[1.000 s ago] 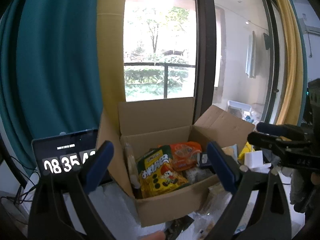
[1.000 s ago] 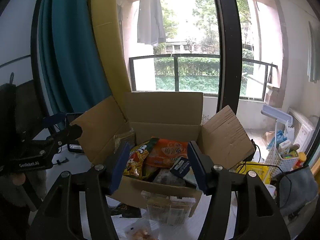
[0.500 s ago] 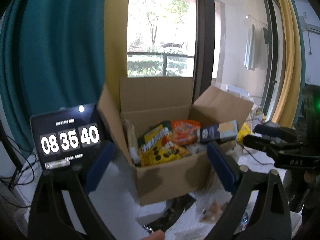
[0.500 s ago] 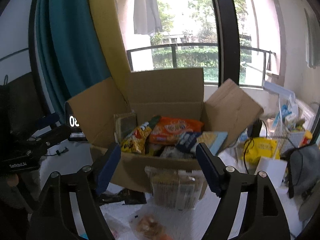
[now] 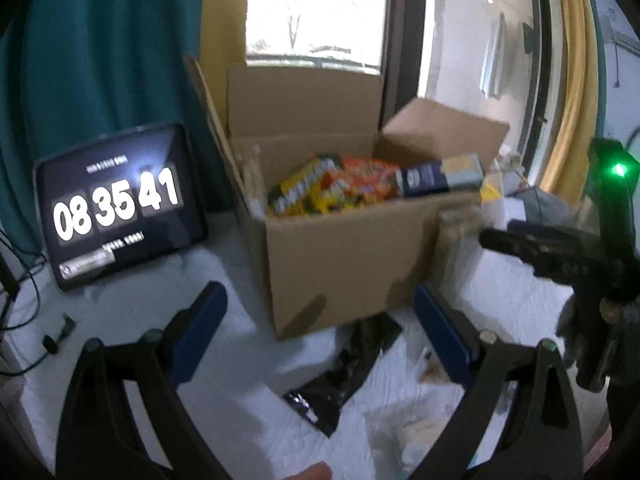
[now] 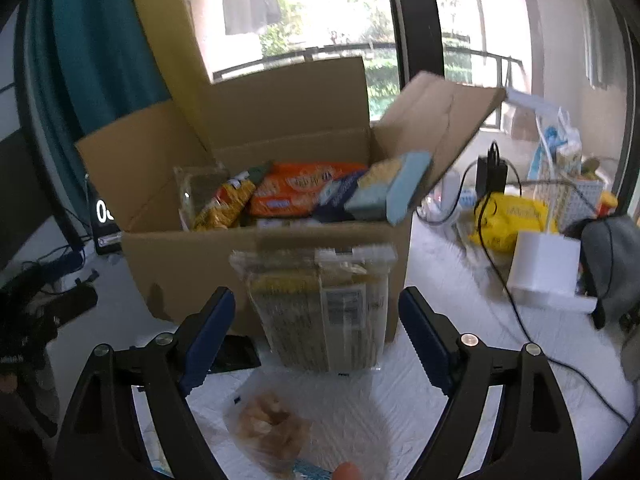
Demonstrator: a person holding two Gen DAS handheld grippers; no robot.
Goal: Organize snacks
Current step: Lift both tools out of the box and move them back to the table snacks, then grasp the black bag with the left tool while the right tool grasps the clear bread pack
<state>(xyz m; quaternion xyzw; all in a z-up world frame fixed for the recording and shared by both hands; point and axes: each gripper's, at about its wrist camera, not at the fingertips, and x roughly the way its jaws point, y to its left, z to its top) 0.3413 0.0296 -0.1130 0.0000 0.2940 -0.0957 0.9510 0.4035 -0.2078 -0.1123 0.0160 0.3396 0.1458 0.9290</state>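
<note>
White tabletop [image 6: 460,360], cardboard box [image 5: 340,256] nearer, clock [image 5: 116,204] now 08:35:41

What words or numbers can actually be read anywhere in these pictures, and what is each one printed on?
"08 35 41": large white digits on the black clock screen left of the cardboard box.
Small lines above and below those digits: too blurred to read.
Yellow snack bag and orange snack bag in the box: lettering blurred.
Barcode label on the clear packet leaning against the box: unreadable.

Tablet screen [image 5: 120,208] reads 08 35 41.
</note>
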